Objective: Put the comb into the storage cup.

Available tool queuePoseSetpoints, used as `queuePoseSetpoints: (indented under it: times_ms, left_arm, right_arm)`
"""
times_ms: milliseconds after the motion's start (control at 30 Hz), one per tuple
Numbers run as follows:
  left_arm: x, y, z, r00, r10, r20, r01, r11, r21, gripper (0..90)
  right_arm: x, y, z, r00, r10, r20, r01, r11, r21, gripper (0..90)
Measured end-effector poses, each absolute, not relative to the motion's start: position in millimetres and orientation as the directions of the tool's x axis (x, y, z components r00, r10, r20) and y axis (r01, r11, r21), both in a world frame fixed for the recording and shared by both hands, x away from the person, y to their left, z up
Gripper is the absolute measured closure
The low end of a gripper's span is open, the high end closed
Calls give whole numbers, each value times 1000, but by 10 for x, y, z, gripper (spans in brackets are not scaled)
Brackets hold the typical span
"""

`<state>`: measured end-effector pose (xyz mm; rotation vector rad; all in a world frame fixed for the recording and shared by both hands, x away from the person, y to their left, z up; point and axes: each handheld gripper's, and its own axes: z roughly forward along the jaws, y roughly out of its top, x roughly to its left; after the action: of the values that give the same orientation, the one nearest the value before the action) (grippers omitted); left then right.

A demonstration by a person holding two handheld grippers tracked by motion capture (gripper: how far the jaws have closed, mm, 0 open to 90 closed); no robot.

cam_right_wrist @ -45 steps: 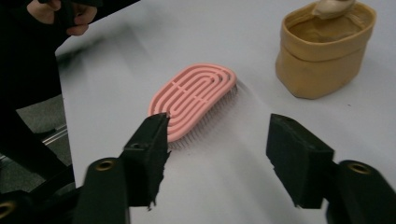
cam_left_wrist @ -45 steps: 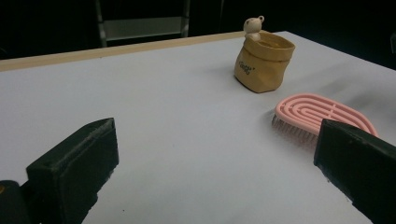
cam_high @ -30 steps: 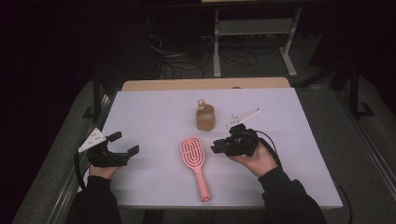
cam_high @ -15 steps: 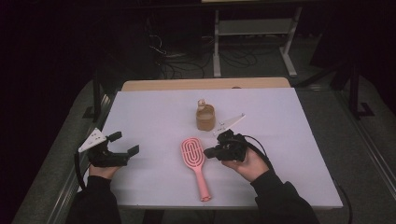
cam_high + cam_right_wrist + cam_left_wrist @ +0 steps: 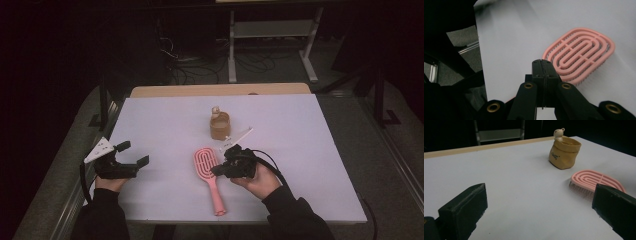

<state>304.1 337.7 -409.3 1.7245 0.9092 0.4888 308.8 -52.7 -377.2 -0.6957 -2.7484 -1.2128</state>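
**Mia:** Right gripper view first, since it is closest. The right gripper (image 5: 541, 65) has its two black jaws pressed flat together. Nothing is between them. They have just been closing.

**Sam:** Where is the pink hairbrush (image 5: 579, 56)?

**Mia:** It lies on the white table (image 5: 506, 45), bristles down. The jaw tips sit just beside the round head of the brush, above the bare table.

**Sam:** So is the brush picked up?

**Mia:** No. It lies flat. In the high view the right gripper (image 5: 218, 169) is next to the hairbrush (image 5: 208, 175), near the spot where the head meets the handle.

**Sam:** What step is this, do you think?

**Mia:** I think the hand is getting close to the brush, to push it or to grab it. To grab it, the jaws must open first, then go around the handle.

**Sam:** And the other hand?

**Mia:** The left gripper (image 5: 134, 154) rests near the table's left edge, well apart from the brush. Its jaws stand wide apart and hold nothing.

**Sam:** What is farther back?

**Mia:** A small tan pouch (image 5: 219, 125) with a tiny bear on its rim stands behind the brush. A thin white stick (image 5: 240, 136) lies beside it.
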Motion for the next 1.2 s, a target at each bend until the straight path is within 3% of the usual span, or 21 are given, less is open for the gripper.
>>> queuePoseSetpoints:
  times_ms: [667,1200]
  left_arm:
    - [3050,3373,-4100,628,770,-111,335,-139,932,0]
    - [3056,3375,-4103,631,767,-116,340,-140,930,0]
  right_arm:
    - [3005,-320,-3964,-906,337,255,420,640,644,883]
    - [2853,-128,-4184,-912,299,280,408,732,546,885]
